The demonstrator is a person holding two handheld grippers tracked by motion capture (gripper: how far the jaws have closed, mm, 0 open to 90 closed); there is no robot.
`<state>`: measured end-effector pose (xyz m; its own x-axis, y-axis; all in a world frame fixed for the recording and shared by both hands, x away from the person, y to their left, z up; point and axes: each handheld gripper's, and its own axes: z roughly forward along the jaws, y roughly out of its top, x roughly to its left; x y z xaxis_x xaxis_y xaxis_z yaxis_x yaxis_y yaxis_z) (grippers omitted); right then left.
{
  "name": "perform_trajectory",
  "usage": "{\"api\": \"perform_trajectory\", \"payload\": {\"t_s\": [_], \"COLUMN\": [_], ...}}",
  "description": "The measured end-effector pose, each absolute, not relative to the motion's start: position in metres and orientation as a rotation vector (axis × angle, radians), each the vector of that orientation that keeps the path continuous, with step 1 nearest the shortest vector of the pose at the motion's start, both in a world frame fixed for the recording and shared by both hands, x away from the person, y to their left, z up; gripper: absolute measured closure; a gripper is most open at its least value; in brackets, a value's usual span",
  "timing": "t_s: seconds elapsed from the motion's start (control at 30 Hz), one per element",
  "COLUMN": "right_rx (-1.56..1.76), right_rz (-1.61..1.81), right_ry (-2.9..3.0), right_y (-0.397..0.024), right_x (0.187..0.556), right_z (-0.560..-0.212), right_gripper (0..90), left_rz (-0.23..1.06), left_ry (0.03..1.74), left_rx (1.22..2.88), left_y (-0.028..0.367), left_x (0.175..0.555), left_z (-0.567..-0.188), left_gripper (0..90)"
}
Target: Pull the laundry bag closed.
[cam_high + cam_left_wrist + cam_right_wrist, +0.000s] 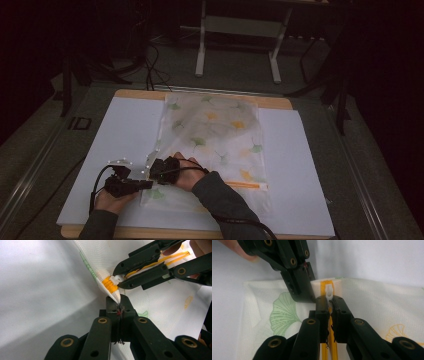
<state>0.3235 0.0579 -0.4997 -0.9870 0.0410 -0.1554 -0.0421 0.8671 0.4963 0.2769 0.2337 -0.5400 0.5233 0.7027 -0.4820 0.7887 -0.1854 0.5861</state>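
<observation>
- I am looking down on a white mesh bag (pixel 212 145) printed with green and yellow leaves; it is lying flat on a white board (pixel 120 150) that is covering the wooden table (pixel 135 93).
- I am working at the bag's near left corner, where both of my grippers are meeting over the end of its orange zipper (pixel 109 284).
- My left gripper (pixel 120 307) is pressing its jaws tightly together on the fabric edge at that corner, just beside the zipper's end; the cloth is rising in a small peak out of the pinch.
- My right gripper (pixel 329 300) is closing almost fully around the white zipper pull (pixel 328 291), with the pull's tip poking up past the jaw tips and the orange zipper tape running down between them.
- In the left gripper view I am seeing the right gripper coming in from the bag's far side, its jaws clamping the pull right above my left jaws.
- In the high view my left hand (pixel 112 200) is sitting off the bag's left edge and my right hand (pixel 187 172) is resting over the bag itself, the two grippers nearly touching.
- A black cable (pixel 235 220) is trailing from the right gripper back across the bag's near edge.
</observation>
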Motion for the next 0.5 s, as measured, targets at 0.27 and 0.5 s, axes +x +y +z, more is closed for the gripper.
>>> {"api": "perform_trajectory", "payload": {"t_s": [0.27, 0.5], "right_rx": [0.01, 0.013], "right_rz": [0.762, 0.75], "right_ry": [2.888, 2.89], "right_y": [0.0572, 0.0554], "right_x": [0.3249, 0.3249], "right_z": [-0.5019, -0.5026], "right_gripper": [84.5, 84.6], "left_rz": [-0.135, -0.135], "left_ry": [1.22, 1.218], "left_rx": [1.921, 1.92], "left_y": [0.2346, 0.2349], "left_x": [0.2765, 0.2764], "left_z": [-0.5393, -0.5392], "left_gripper": [89.2, 89.2]}}
